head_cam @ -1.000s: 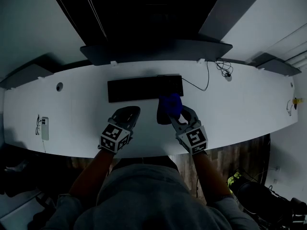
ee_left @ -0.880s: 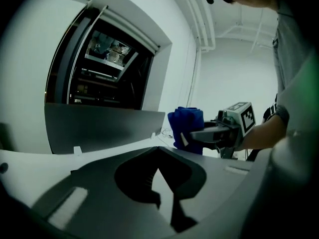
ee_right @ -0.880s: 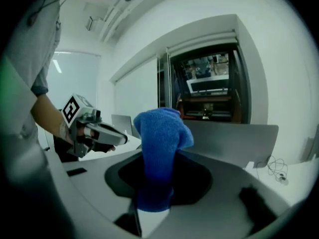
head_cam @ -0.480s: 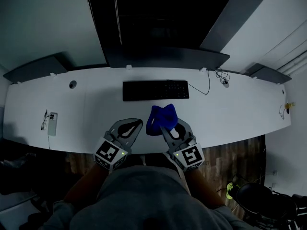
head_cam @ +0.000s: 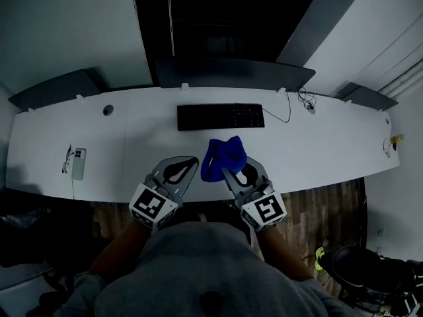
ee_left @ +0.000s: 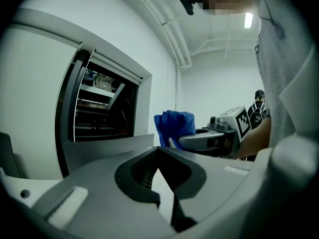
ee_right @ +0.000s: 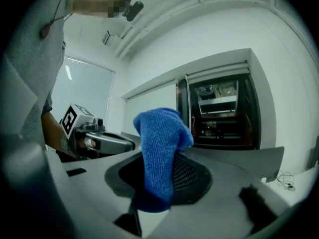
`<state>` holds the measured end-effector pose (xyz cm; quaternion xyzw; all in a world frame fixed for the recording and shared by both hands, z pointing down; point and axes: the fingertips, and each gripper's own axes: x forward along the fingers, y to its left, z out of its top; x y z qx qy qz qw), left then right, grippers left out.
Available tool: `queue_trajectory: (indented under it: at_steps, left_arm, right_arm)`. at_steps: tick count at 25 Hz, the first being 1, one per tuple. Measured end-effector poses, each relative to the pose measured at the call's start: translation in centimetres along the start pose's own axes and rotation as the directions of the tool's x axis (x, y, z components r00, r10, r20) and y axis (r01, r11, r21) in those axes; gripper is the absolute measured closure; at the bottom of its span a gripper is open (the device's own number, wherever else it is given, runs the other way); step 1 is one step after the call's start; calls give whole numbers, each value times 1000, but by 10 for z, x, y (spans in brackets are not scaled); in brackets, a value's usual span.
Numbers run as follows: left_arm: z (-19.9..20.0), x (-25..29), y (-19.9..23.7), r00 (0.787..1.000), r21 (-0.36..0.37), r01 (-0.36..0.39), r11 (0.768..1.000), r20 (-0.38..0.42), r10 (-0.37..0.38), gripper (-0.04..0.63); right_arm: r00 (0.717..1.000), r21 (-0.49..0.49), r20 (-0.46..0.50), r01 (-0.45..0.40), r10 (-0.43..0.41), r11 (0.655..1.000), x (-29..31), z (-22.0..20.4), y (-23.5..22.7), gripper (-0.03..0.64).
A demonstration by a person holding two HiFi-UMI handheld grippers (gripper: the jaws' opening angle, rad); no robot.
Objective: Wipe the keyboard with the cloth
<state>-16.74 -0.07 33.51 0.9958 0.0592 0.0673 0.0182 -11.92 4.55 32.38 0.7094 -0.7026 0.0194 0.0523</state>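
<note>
Cloth [head_cam: 222,154] in jaws of right gripper [head_cam: 229,170]

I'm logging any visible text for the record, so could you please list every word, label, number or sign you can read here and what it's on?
No text can be read in these views.
The keyboard: key legends too small and dark to read.
The cube on the left gripper and the cube on the right gripper: square patterns only, no letters.
The phone: nothing legible.

Head view dim, underexposed, corners blackened. Gripper views brighter, fisheye-bent at rims; ceiling light [ee_left: 247,20] glares at 1 o'clock.
</note>
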Motion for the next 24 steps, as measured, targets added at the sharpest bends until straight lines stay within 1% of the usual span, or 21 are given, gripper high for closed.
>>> queue_trajectory:
  at_steps: [2,4,8,11,15,21,24]
  left_arm:
    - [-3,-6,0,1000,-3,-6,1000,-1,6,586]
    - [-4,-10,-1,1000,-12,-12,1000,-1,12,586]
    - [-4,-12,-3,1000,-18,-20,1000,3,20,586]
    - [-4,-14,-3,1000,-17,-14,1000,3,14,586]
    - [-8,-14,-5,1000,-13,-2,1000,-8,2,586]
    - [-7,-17,-2,1000,-12,-2,1000,3,2,586]
    - [-8,-19,-1,1000,-16,-2,1000,7,2,586]
  right_arm:
    - [1000,22,-24,3,-2,1000,1,-1,5,491]
    - [999,24,-36,3,-2,1000,0,-2,9,491]
    - [1000,14,-23,-5,6,1000,2,-2,15,491]
    - [1000,4,-13,-9,9,1000,6,-1,17,491]
    - [1000,15,0,-15,15,1000,8,0,21,491]
    - [999,13,-34,-1,1,1000,8,-4,23,491]
    - [1000,20,-27,0,0,1000,8,-6,26,491]
